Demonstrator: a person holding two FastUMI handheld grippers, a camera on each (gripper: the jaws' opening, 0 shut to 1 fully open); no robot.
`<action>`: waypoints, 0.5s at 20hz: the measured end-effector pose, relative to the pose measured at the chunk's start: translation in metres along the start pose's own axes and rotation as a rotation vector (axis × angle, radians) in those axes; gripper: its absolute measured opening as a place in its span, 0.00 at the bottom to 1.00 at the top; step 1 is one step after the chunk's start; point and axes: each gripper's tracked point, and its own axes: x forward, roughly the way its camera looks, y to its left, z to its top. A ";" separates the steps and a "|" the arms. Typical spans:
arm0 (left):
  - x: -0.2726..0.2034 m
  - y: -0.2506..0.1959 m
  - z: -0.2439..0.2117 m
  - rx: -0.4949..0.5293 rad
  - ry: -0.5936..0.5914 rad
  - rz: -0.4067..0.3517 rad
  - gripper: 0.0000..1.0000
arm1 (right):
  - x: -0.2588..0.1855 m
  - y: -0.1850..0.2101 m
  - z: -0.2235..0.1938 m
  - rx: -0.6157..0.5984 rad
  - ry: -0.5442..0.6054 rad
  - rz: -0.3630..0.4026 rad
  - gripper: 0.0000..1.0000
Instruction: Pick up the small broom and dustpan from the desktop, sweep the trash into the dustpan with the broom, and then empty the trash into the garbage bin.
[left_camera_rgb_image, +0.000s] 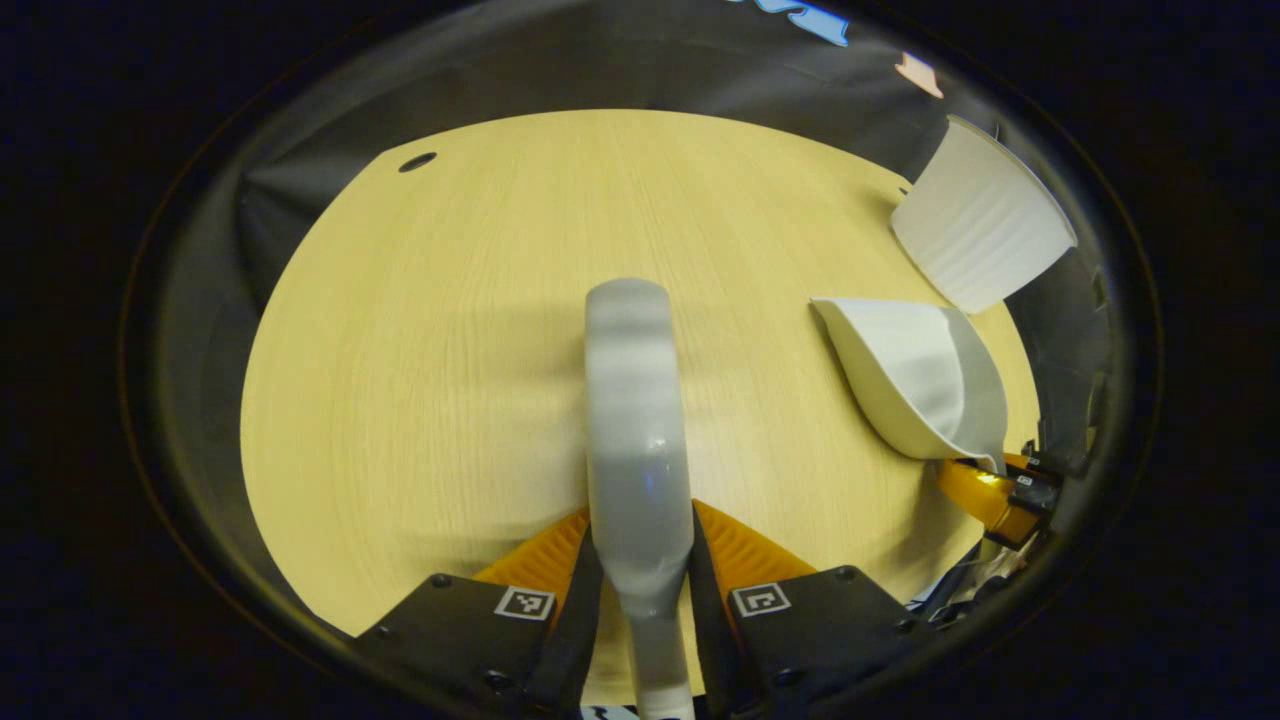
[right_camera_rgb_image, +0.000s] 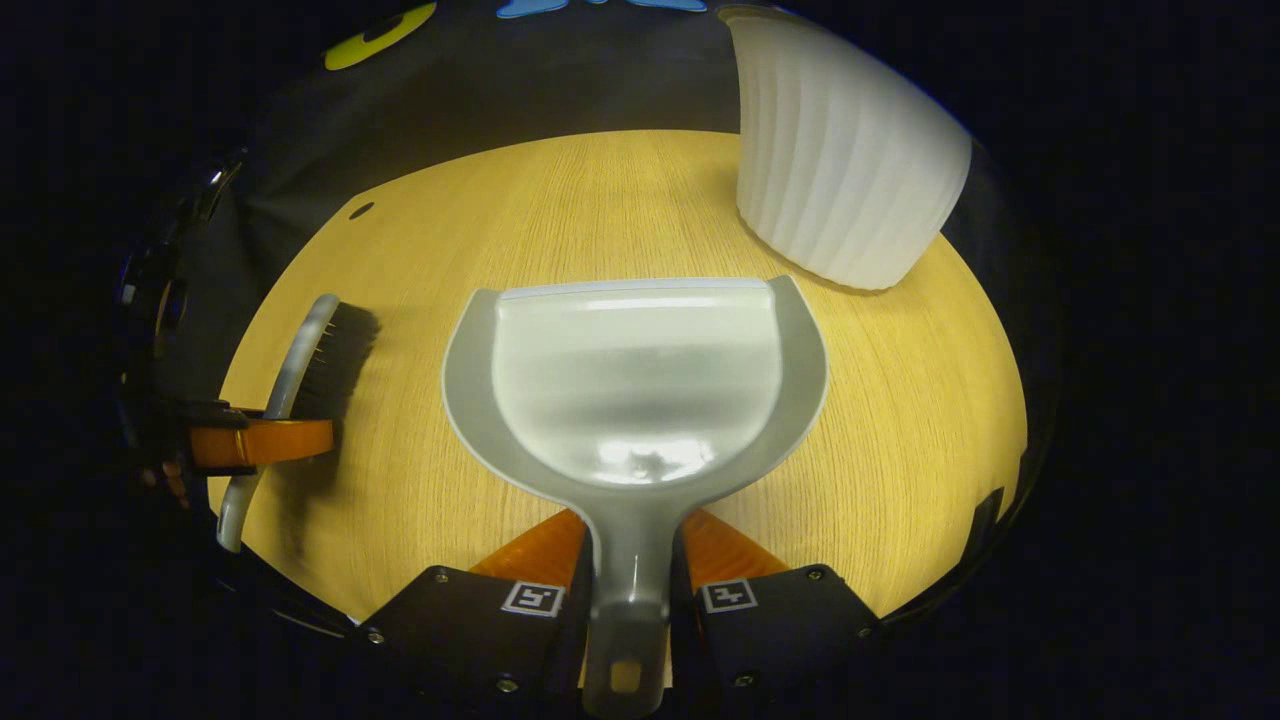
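left gripper (left_camera_rgb_image: 640, 560) clamping broom (left_camera_rgb_image: 638, 420) handle | right gripper (right_camera_rgb_image: 628, 565) clamping dustpan (right_camera_rgb_image: 640, 385) handle, pan looking empty, hovering over desktop (right_camera_rgb_image: 900, 420) | garbage bin (right_camera_rgb_image: 840, 150) standing at far right edge | trash: can't spot any | step: likely post-emptying; next: setting tools down

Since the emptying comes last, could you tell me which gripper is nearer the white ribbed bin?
Right. The right gripper, holding the dustpan, sits just short of the bin; the left gripper, with the broom, is farther away.
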 end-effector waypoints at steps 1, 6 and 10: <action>0.000 0.000 0.001 0.009 -0.009 0.007 0.51 | 0.000 0.000 0.000 0.000 0.002 0.004 0.35; -0.005 -0.003 0.007 0.028 -0.030 0.025 0.55 | -0.004 -0.001 0.003 0.000 0.013 0.018 0.38; -0.016 -0.015 0.012 0.031 -0.079 0.011 0.79 | -0.023 -0.004 0.009 -0.026 0.003 0.042 0.65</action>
